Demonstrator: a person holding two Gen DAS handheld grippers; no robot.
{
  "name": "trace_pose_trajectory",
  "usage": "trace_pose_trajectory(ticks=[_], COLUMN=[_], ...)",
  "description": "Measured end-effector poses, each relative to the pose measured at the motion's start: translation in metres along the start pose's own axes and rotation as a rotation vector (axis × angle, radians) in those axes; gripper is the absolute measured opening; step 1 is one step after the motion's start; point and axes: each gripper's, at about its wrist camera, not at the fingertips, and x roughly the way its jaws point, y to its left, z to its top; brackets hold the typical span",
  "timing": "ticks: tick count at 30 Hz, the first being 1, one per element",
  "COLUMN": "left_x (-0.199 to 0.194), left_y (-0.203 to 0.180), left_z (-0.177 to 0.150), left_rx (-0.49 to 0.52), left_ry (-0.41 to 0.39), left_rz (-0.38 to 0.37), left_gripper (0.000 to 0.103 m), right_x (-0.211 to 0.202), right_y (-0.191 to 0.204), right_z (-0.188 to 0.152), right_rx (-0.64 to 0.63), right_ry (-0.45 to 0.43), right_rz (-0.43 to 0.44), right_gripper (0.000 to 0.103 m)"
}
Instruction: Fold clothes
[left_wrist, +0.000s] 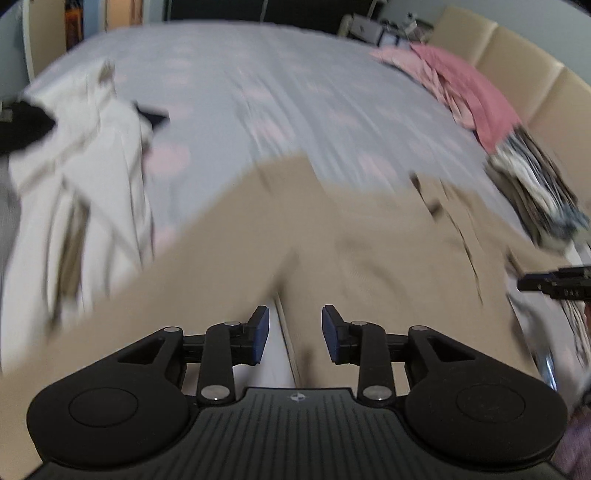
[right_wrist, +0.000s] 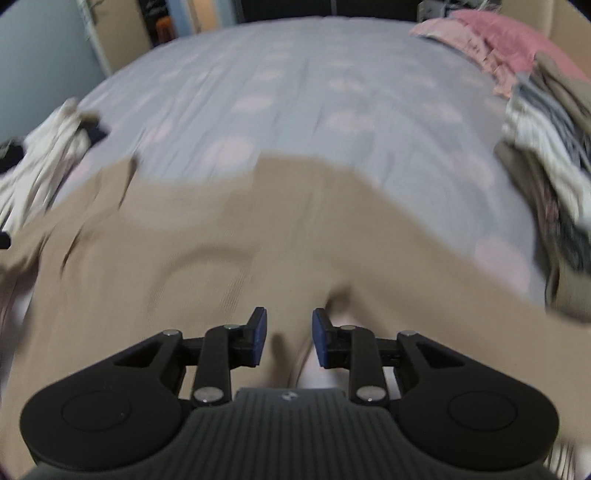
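No text, label, brand or number is legible anywhere in either view.

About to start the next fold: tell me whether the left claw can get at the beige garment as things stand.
Probably yes. The left claw hangs open right over the beige garment, nothing lying between them; the cloth's near edge sits just ahead of its pads.

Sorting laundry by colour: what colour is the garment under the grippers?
Tan garment, plain; clearest in the right wrist view.
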Motion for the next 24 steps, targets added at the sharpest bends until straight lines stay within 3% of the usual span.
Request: trace_pose_trajectory(ticks=[8,12,15,18,24], left_x=[-0.021,-0.025,-0.013,-0.016,-0.072], left_y=[-0.022,-0.036,-0.041,-0.04,-0.015], left_z=[-0.086,-0.12,-0.138,-0.144,-0.128], left_rx=[0.012,0.025,0.022,0.026,-0.084], left_ry=[0.122,0.166,0.247,0.235,0.074], left_rz=[-0.028,-0.016,0.031,0.074,0.09], left_gripper=[0.031,0.037,0.039,0.039,0.04], right_x=[-0.034,-0.046,-0.05,-0.053,-0.06], right_y=[0.026,0.042,0.058,0.072,0.089], right_z=[-0.086,-0.112,-0.124,-0.128,-0.123], right_rx=[-0.057,-0.093,-0.119,-0.153,-0.189], right_ry=[0.104,0.096,0.084,0.068,0.025], right_rz=[0.05,0.078,0.096,0.095,0.101], right_gripper=[0.03,0.03,0.03,0.03,0.035])
